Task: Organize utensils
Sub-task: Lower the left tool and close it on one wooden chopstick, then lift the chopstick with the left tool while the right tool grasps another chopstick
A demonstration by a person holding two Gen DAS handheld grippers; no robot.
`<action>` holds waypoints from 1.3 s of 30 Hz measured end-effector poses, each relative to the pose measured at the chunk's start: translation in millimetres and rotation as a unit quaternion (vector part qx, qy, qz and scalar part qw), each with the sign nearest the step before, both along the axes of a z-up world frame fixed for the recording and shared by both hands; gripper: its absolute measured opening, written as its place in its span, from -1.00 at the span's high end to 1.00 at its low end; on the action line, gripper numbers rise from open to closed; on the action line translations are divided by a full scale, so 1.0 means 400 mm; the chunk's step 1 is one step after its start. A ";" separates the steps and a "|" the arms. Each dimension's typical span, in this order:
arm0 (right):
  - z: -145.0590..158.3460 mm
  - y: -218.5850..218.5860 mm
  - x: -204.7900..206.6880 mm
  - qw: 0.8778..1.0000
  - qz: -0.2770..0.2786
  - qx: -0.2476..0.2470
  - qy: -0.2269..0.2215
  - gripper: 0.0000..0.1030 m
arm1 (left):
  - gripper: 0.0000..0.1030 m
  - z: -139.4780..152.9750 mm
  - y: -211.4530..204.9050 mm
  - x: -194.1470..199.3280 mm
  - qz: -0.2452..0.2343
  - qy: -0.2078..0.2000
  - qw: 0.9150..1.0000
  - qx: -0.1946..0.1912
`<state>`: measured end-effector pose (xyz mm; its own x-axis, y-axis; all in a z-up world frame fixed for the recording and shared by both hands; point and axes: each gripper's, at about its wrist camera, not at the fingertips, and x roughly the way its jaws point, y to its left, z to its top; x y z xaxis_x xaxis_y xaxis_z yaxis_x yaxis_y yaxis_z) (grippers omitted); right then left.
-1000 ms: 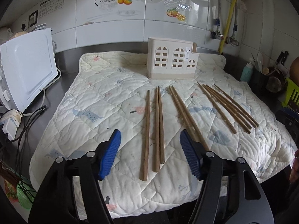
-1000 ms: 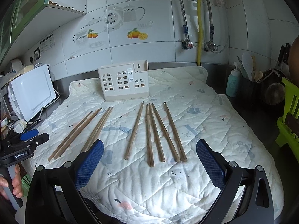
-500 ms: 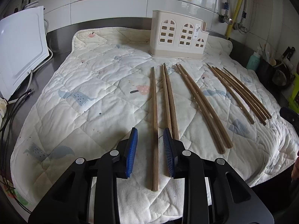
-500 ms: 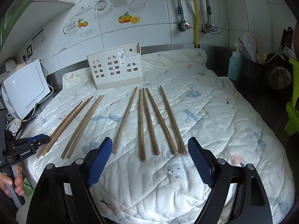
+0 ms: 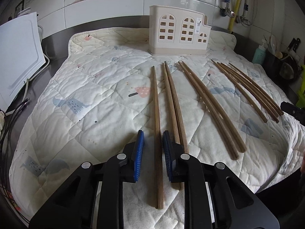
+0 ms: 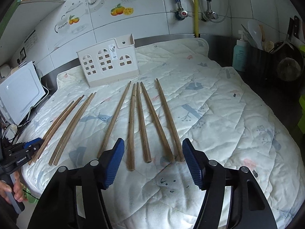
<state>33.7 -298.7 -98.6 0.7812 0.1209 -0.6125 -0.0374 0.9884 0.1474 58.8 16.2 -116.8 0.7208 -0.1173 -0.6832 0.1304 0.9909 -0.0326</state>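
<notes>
Several wooden chopsticks lie lengthwise on a quilted mat, in front of a cream utensil holder with arched holes. My left gripper straddles the near end of the leftmost chopstick. Its jaws are closing, with a thin gap still showing at the left pad. A pair of chopsticks lies just outside the right pad. My right gripper hangs low over the near ends of the rightmost group of chopsticks. Its jaws are closing too, and the pads are clear of the sticks.
A white appliance and cables sit left of the mat. A teal bottle, a black pot of utensils and a green crate stand to the right. A hand holds the left gripper.
Both grippers have come down and forward toward the chopsticks' near ends. The left jaws have narrowed around the leftmost chopstick, and the right jaws have narrowed from wide open.
</notes>
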 end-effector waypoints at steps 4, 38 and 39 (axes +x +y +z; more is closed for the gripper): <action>-0.009 -0.026 0.013 1.000 -0.011 0.006 0.006 0.08 | 0.80 0.002 -0.001 -0.002 0.009 -0.007 1.000 0.000; -0.022 -0.023 0.050 0.999 -0.009 -0.052 0.004 0.87 | 0.90 0.003 0.024 -0.001 0.005 -0.013 0.998 -0.057; -0.009 -0.020 0.043 0.999 -0.007 -0.054 -0.001 0.87 | 0.90 0.010 0.027 -0.005 0.004 -0.016 0.998 -0.063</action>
<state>51.0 -306.6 -102.2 0.7832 0.0431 -0.6203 -0.0238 0.9989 0.0394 56.9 27.0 -112.8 0.7436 -0.1952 -0.6395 0.1255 0.9802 -0.1532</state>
